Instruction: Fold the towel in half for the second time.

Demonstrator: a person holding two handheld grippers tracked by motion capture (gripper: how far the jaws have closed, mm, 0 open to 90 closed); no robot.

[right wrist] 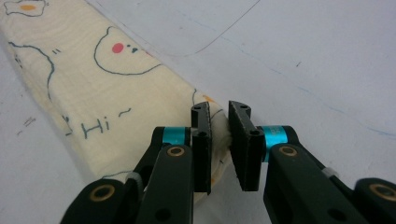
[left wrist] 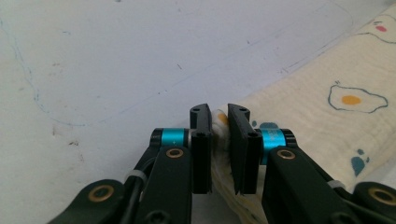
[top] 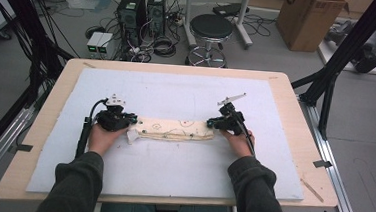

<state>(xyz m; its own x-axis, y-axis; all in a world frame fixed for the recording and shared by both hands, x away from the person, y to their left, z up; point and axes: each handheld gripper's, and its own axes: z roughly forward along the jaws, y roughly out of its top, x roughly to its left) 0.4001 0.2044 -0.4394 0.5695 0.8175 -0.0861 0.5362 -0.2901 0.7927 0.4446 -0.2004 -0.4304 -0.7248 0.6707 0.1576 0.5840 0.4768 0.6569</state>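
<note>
High view shows the cream printed cloth already folded into a narrow strip mid-table, left gripper pinching its nine-o'clock end, right gripper its three-o'clock end; further folding likely remains.

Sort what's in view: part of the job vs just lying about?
In the job:
folded cream cloth
left gripper, pinching one end
right gripper, pinching the other end
white mat under the cloth

Lying about:
black stool
cardboard box
computer towers
cables on the floor
</note>
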